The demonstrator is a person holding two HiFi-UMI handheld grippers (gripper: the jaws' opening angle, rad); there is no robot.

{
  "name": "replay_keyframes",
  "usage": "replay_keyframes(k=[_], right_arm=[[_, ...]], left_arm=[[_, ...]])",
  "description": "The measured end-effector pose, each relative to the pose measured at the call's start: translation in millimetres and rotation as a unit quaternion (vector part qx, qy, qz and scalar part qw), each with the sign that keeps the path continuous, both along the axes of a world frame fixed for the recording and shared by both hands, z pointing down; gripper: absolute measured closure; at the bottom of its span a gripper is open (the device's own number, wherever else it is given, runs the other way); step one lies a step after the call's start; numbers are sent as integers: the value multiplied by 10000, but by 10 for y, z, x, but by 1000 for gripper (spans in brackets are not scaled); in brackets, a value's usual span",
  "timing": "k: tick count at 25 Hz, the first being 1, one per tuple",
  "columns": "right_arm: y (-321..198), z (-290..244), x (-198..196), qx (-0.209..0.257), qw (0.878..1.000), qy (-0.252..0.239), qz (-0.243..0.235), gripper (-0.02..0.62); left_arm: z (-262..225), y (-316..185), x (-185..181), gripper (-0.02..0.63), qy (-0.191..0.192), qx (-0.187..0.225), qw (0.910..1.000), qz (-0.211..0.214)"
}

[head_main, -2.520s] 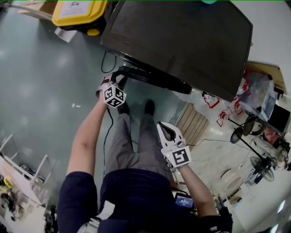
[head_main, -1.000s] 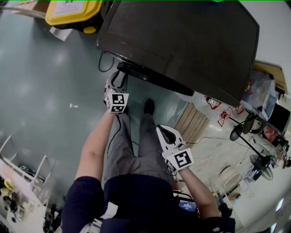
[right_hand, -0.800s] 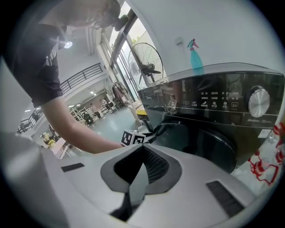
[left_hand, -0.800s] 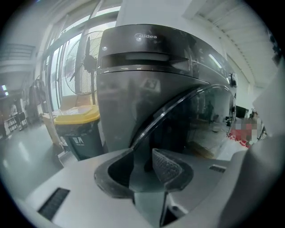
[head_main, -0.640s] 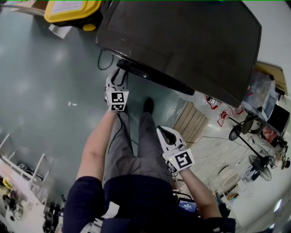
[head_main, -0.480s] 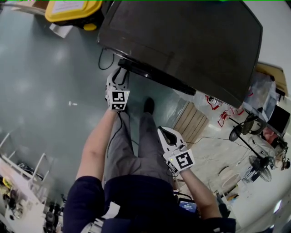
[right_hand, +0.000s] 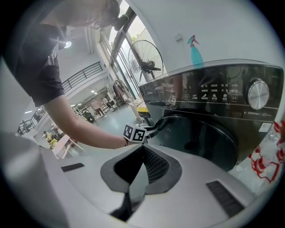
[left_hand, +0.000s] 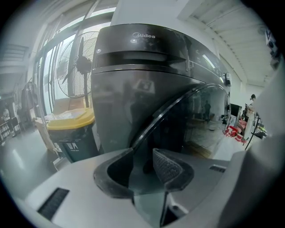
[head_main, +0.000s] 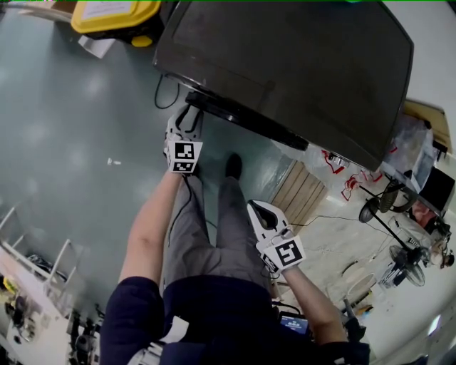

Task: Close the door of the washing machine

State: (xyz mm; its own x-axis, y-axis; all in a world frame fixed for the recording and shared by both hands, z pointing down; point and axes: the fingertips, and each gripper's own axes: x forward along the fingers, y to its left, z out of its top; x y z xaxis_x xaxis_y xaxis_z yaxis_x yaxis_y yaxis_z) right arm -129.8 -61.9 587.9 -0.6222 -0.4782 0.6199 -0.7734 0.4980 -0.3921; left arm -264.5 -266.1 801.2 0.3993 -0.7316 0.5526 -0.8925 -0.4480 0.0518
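left gripper, jaws spread, sits at the left rim of the washing machine door, which stands slightly ajar. pushed, it could slide off the curved rim, leaving the door unlatched. right gripper, nearer, is pressed together and empty. the latch is hidden, and rim contact is unclear.

Floor bears washing machine, yellow-lidded bin

- Washing machine — dark, glossy casing.
- Its door — shiny, mirror-like.
- Floor — smooth, faint sheen.
- Far-left bin lid — yellow plastic.
- Right gripper — matt plastic, ribbed pads.
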Motion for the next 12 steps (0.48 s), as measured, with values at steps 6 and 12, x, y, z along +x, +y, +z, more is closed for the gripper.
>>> replay_keyframes(k=[6,12], right_arm=[[-5,17,23,7,10000,7,-27,575],[-64,-12,21,58,10000,26,-75,575]], left_arm=[[-10,-98,45,454,-31,-21,10000,54],[-3,-81,39,454,-157,-22,9996,220]])
